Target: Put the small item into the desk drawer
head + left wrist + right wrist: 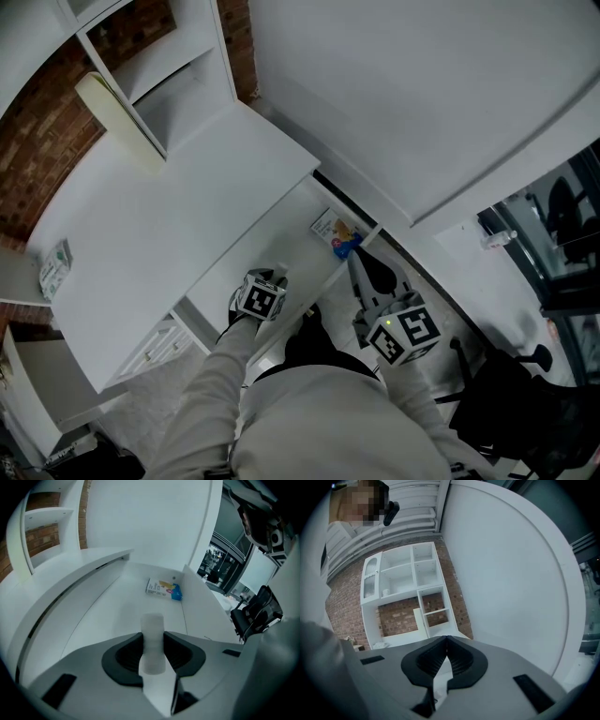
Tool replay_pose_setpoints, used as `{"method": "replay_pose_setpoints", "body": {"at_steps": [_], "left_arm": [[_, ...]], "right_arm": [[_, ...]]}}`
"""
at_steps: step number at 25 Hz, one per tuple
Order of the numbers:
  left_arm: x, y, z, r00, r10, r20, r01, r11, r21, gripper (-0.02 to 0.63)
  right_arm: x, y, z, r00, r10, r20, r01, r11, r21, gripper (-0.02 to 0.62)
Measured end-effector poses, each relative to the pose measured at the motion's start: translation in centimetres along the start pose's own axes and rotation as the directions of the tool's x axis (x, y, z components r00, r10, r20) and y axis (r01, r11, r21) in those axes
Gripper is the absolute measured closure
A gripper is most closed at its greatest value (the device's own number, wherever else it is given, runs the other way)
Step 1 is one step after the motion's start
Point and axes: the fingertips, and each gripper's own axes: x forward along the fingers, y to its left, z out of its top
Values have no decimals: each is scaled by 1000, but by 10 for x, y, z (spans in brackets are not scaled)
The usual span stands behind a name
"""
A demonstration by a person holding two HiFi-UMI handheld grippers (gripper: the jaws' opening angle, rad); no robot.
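The left gripper hangs over the near end of the open drawer. Its fingers are clamped on a small white cylinder, blurred, perhaps a bottle. It would be best to lower it onto bare drawer floor, well short of the packet at the drawer's far end, then release. The right gripper, fingers together and empty, hangs off the drawer's near right corner.

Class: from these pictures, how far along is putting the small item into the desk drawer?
Done: the white desk drawer stands open, with a white-and-blue packet at its back. In hand: the left tongs grip a small white cylinder over the drawer. Left: set it down and release. The right tongs are shut and empty.
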Motion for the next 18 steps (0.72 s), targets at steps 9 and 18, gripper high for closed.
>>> {"method": "replay_pose_setpoints", "body": {"at_steps": [9, 18], "left_arm": [[25, -1, -31, 992, -13, -126, 22, 998, 66, 463], [39, -1, -42, 980, -15, -198, 35, 995, 94, 463]], "right_arm": [[6, -8, 0, 1000, -3, -13, 3, 1000, 3, 568], [10, -12, -2, 1000, -8, -21, 8, 1000, 12, 568]]}}
